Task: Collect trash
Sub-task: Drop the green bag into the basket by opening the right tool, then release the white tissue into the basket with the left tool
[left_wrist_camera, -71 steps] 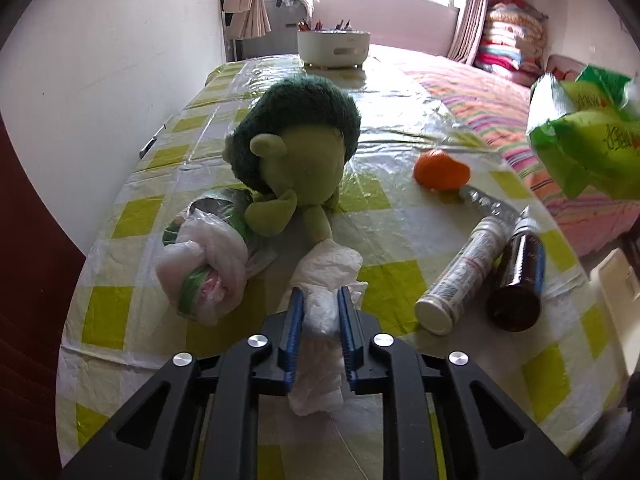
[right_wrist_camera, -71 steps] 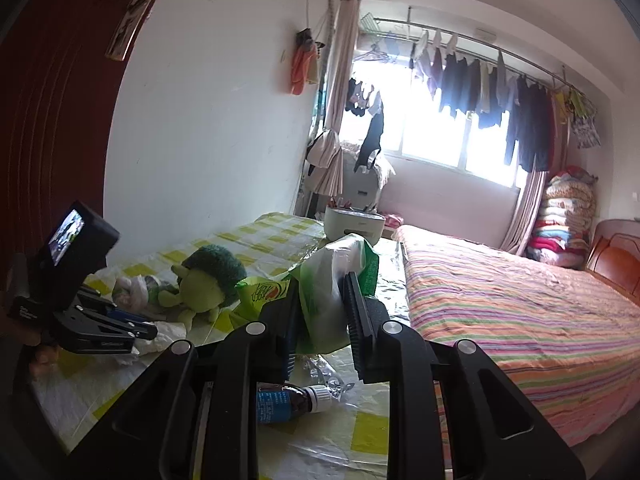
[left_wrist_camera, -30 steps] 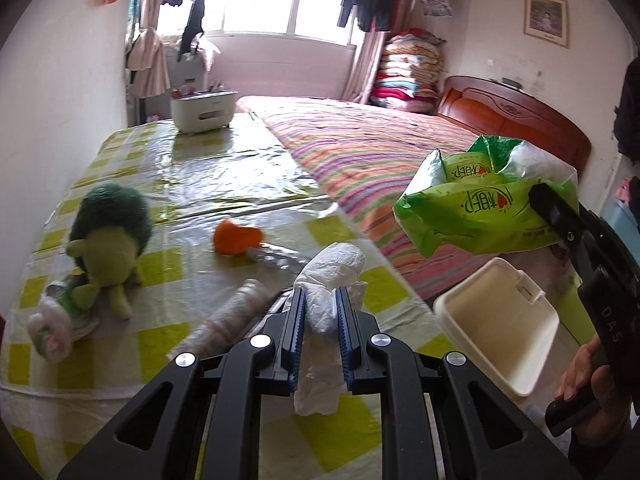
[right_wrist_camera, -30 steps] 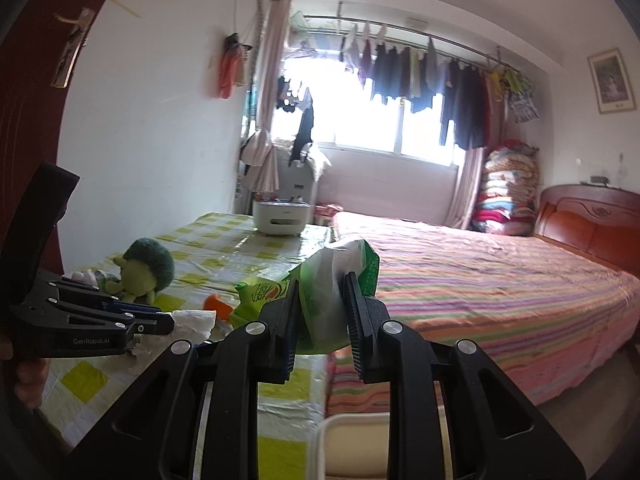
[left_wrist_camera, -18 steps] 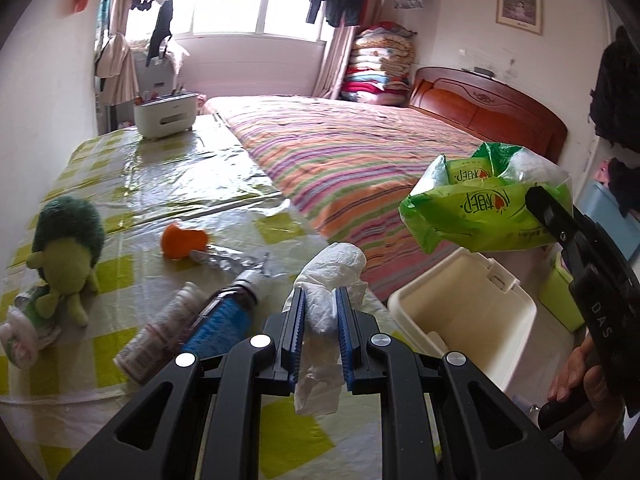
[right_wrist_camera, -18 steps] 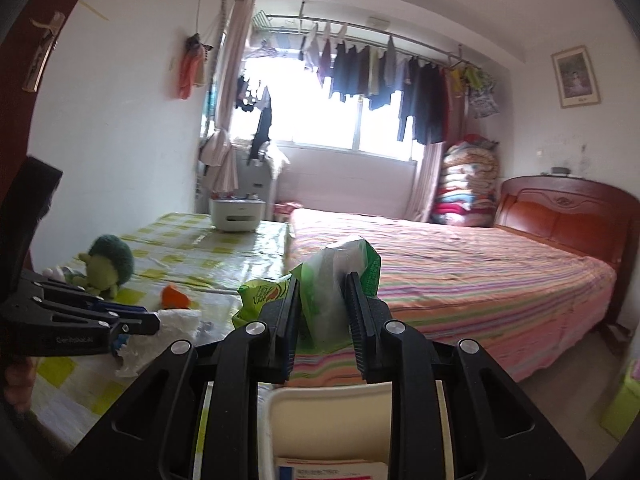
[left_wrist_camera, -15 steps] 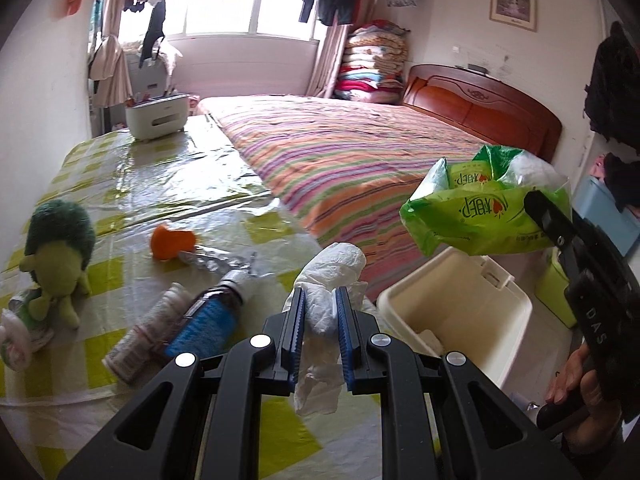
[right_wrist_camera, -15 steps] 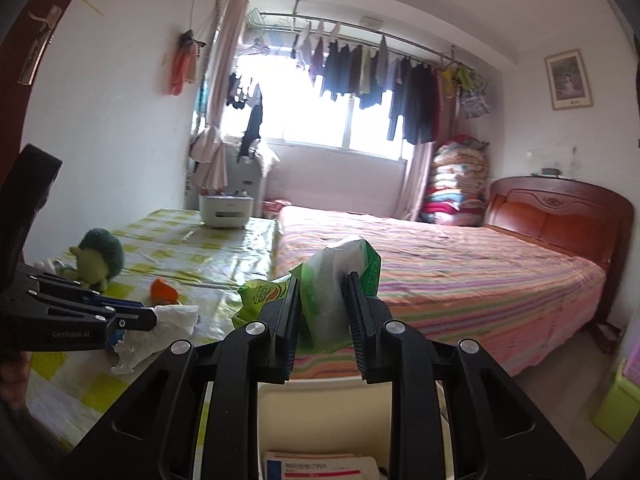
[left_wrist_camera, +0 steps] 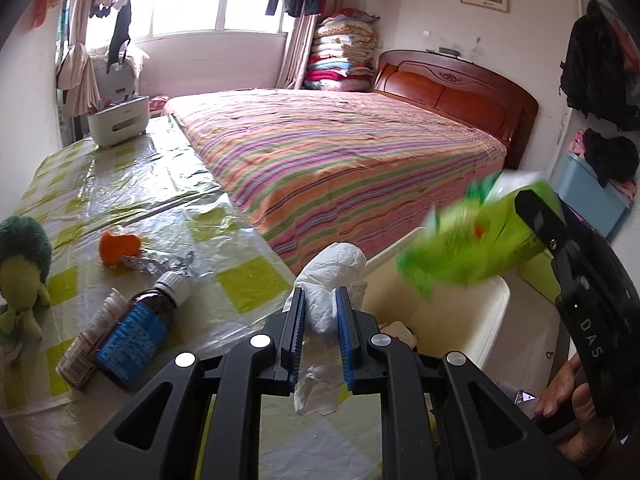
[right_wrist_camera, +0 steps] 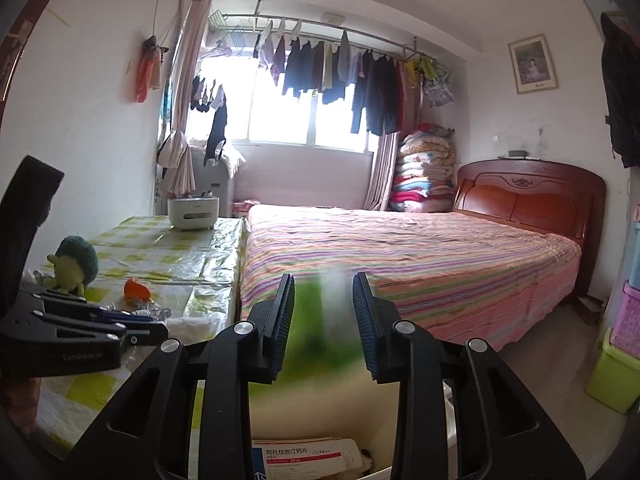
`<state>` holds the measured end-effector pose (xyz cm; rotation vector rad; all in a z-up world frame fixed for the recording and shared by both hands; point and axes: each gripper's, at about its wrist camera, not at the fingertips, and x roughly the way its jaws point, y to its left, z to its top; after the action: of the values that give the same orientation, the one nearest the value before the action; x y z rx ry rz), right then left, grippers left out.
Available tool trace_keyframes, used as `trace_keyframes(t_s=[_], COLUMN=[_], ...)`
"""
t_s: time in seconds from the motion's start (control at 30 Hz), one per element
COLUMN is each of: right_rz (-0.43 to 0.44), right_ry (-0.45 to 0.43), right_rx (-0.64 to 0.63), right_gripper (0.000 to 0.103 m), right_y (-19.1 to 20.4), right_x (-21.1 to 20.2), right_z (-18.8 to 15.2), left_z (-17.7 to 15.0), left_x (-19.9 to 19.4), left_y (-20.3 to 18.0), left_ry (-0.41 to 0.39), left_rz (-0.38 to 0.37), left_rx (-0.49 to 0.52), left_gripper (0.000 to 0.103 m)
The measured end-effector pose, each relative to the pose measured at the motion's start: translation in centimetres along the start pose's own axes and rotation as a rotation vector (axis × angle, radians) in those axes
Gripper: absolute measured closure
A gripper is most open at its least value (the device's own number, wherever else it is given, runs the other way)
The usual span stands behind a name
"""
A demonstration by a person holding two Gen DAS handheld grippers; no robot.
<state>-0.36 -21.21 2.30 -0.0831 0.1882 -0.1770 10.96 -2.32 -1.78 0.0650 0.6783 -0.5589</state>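
The cream bin point(left_wrist_camera: 484, 324) stands on the floor beside the table point(left_wrist_camera: 248, 292), by the striped bed point(left_wrist_camera: 340, 160). Above its open top the right gripper point(right_wrist_camera: 323, 312) is opening its jaws; the blurred green bag point(left_wrist_camera: 472, 240) lies between the spread fingers, not pressed. The left gripper point(left_wrist_camera: 320, 322) pinches a crumpled white tissue point(left_wrist_camera: 332, 272), sticking out above and below its fingers, near the bin's edge.
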Motion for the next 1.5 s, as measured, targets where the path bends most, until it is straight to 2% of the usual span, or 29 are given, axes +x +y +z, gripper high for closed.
trace_keyframes(t_s=[0.27,0.63,0.7,0.73,0.77,1.1,1.13,1.2,1.23,1.27,1.4,1.5], right_rz=[-0.013,-0.014,-0.024,-0.031,-0.042,-0.06,-0.059,-0.055,-0.054,-0.052,-0.05,-0.041], right_ry=[-0.024,-0.043,-0.058,-0.064,-0.071,-0.087,-0.084,-0.08,-0.079,-0.077,-0.073,-0.065], right_rx=[0.047,0.122,0.139,0.149,0.16,0.254,0.261,0.269,0.271,0.273,0.277,0.291], right_gripper=[0.057,0.056,0.049,0.037,0.033,0.033,0.033,0.033,0.033,0.033,0.033,0.033], right_y=[-1.1,-2.1,-2.5,-2.7,-3.0,-5.4,-5.5,-5.5,-5.5,-5.5,-5.5,-5.7], right_x=[-0.4,-0.5,-0.9,-1.1,-1.2,-1.3,-1.3,-1.0,-0.9,-0.9,-0.8,-0.7], right_z=[0.2,0.1,0.2,0.2,0.2,0.0,-0.1,0.0,-0.1,-0.1,-0.2,-0.4], left_z=[0.0,0.2,0.3,0.3,0.3,-0.3,-0.3,-0.3,-0.2,-0.2,0.1,0.2], left_x=[0.7,1.9,2.1,2.2,2.2,3.3,3.4,3.3,3.1,2.8,1.9,1.6], left_y=[-1.1,-2.4,-3.0,-3.3,-3.5,-5.9,-6.0,-6.0,-5.9,-5.8,-5.5,-4.8], left_ry=[0.012,0.02,0.017,0.016,0.014,0.027,0.029,0.028,0.02,0.0,-0.039,-0.043], left_rz=[-0.017,-0.067,-0.085,-0.093,-0.098,-0.124,-0.121,-0.111,-0.107,-0.098,-0.083,-0.07], left_rx=[0.013,0.019,0.024,0.027,0.03,0.084,0.086,0.08,0.075,0.069,0.064,0.045], left_gripper=[0.087,0.086,0.086,0.086,0.086,0.084,0.079,0.061,0.047,0.039,0.032,0.031])
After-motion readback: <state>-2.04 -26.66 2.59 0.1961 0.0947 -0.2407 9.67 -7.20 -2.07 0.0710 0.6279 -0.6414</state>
